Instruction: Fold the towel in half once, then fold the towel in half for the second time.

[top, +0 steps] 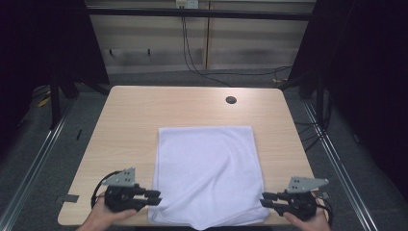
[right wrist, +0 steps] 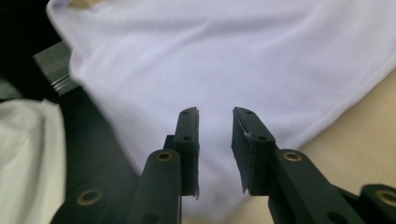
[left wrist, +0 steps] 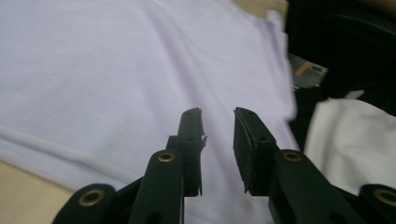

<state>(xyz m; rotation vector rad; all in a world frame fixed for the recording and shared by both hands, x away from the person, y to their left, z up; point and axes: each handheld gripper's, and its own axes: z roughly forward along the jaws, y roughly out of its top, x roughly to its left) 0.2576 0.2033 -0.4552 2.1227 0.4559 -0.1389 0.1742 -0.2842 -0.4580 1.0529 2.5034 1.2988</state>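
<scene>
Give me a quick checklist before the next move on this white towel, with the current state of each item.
1. Left gripper released at the towel's near left corner: ok, its jaws stand apart with nothing pinched.
2. Right gripper released at the near right corner: ok, its jaws also stand apart.
3. White towel lying flat: not ok, the near edge is rumpled and creased.
4. Towel fully on the table: not ok, the near edge hangs over the front.
5. Far edge straight: ok.
6. Layers lined up underneath: cannot tell.
</scene>
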